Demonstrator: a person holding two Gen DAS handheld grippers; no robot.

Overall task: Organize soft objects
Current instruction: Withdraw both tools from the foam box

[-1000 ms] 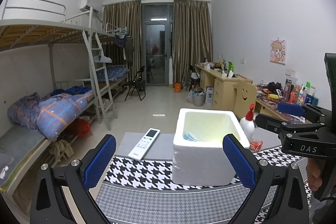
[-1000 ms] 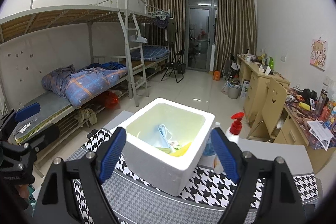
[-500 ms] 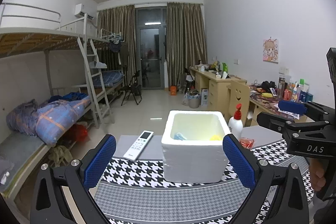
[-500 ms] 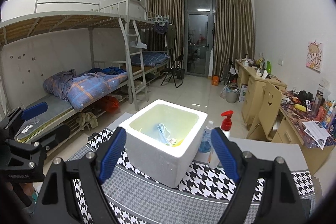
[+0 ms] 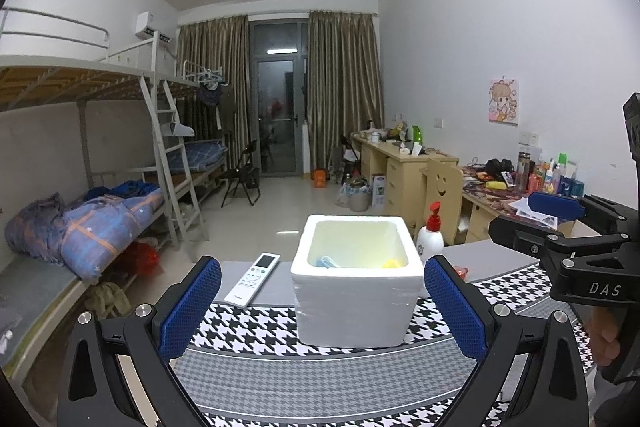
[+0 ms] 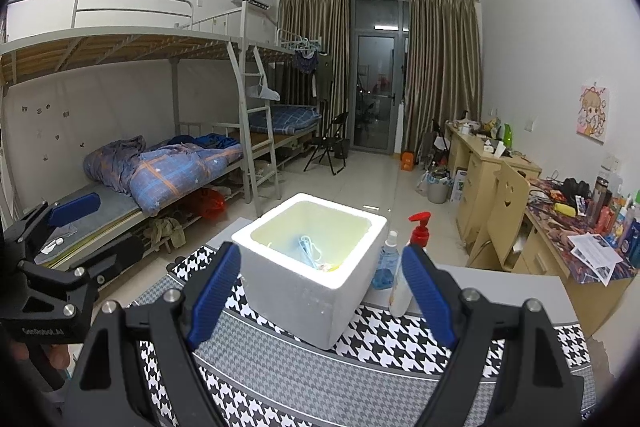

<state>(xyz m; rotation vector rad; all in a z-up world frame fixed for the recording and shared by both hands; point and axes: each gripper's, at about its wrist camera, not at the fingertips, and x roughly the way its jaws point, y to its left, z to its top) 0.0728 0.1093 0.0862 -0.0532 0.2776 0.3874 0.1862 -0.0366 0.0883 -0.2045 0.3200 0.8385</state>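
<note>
Both grippers empty, jaws wide apart. Left gripper (image 5: 322, 311) sits low centre of its view, blue pads either side of the white foam box (image 5: 357, 283); right gripper (image 6: 320, 299) frames the same box, low centre in its view. Soft stuff is already inside the box: blue face mask (image 6: 308, 251) and sth yellow (image 5: 390, 263) at the bottom. No other loose soft item visible on the houndstooth cloth (image 5: 256, 321).

My read: sorting looks near done, or the hands are scanning for the next piece. To do it well, keep jaws spread and check the cloth edges. Mind the remote (image 5: 253, 279), left of box, and the red-pump bottle (image 6: 410, 267) w/ small blue bottle (image 6: 385, 263), right of box; all hard, so leave them.

Vs a sec ago: box looks smaller and further off in both views, and less of its inside shows, so both grippers have backed away from it. Jaws unchanged.
</note>
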